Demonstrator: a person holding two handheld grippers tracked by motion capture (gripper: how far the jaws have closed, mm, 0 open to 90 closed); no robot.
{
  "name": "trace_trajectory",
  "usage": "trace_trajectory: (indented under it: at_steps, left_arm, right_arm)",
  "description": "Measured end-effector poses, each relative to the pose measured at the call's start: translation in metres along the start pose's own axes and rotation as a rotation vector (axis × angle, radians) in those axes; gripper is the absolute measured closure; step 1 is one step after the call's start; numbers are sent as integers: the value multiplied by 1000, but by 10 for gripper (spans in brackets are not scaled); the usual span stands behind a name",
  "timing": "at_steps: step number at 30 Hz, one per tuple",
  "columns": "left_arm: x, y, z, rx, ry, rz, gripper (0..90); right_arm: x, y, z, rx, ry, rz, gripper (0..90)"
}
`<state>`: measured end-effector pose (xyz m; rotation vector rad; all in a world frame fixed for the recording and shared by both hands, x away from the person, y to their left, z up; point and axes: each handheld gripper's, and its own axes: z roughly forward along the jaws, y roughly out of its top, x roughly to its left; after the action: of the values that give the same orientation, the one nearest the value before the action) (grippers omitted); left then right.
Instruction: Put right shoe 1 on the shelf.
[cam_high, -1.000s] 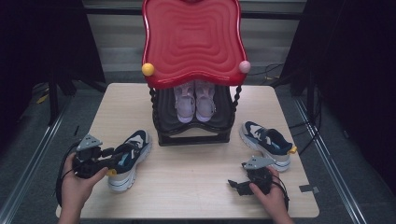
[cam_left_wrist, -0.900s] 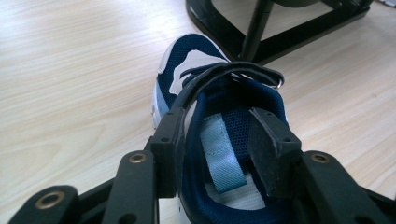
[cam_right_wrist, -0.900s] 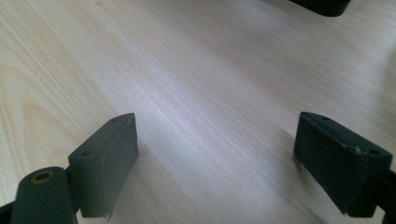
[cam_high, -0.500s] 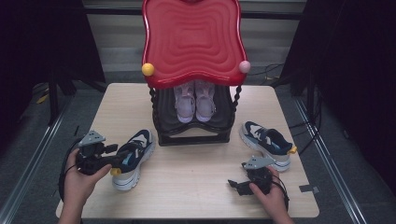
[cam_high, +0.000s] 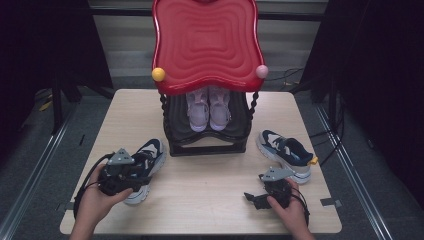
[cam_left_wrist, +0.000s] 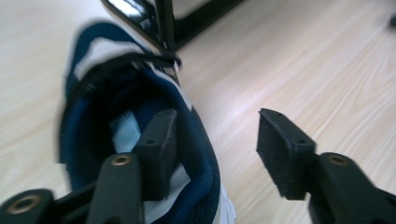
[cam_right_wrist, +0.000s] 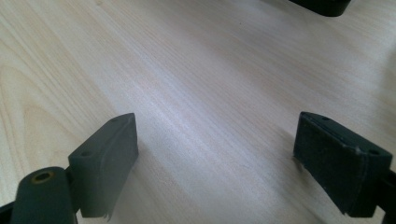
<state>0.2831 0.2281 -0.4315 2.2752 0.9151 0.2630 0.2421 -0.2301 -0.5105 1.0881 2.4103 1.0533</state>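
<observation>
Since the earlier frame left gripper (cam_high: 134, 170) carried blue sneaker (cam_left_wrist: 140, 140) toward rack (cam_high: 207, 145); jaws, just closing, straddle its collar loosely; squeeze firmly before lifting; right gripper (cam_right_wrist: 224, 154) wide open, empty.

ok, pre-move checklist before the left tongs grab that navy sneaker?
1. Left tongs straddle the collar of the left sneaker, one pad inside the opening, one outside: ok.
2. Pads clamped on the collar: not ok; the outer pad stands clear, though the jaws have just been closing.
3. Right tongs open over bare table, holding nothing: ok.
4. Right sneaker lies apart from the right tongs, beside the rack: ok.
5. Pink pair already on the rack's shelf: ok.
6. Free shelf space for the navy pair: cannot tell.
</observation>
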Motion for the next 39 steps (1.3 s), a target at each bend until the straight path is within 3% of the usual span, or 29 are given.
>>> trace_trajectory:
  at_steps: [1,3,8,11,15,17,20,22,25,27,29,32,35,39]
  left_arm:
    - [0,0,1,9,32,10,577]
    - [4,0,0,2,27,-4,691]
    - [6,0,1,-13,23,-19,765]
    - [8,-2,0,-43,38,-72,790]
    - [14,-3,0,-82,101,-128,804]
    - [17,-1,2,-121,129,-176,805]
    - [22,7,3,-141,180,-197,804]
    - [24,13,7,-135,186,-209,794]
    - [24,16,16,-115,160,-207,773]
    - [20,18,18,-106,174,-185,763]
    - [20,18,17,-131,127,-195,722]
    - [19,21,9,-114,117,-166,616]
    - [18,22,0,-81,94,-101,603]
    - [15,16,-8,-67,75,-64,571]
  right_arm:
    - [0,0,0,0,0,0,132]
    - [0,0,0,0,0,0,132]
    - [0,0,0,-1,0,-2,132]
    - [0,0,0,-1,0,-2,132]
    - [0,0,0,-1,0,-2,132]
    - [0,0,0,-1,0,-2,132]
    - [0,0,0,-1,0,-2,132]
    - [0,0,0,-1,0,0,132]
    - [-1,0,0,-1,0,-2,132]
    - [-1,0,0,-1,0,-2,132]
    - [-1,0,0,-1,1,-4,132]
    - [-1,0,0,-1,1,-4,132]
    - [-1,0,0,-1,1,-4,132]
    - [-1,0,0,-1,0,-3,132]
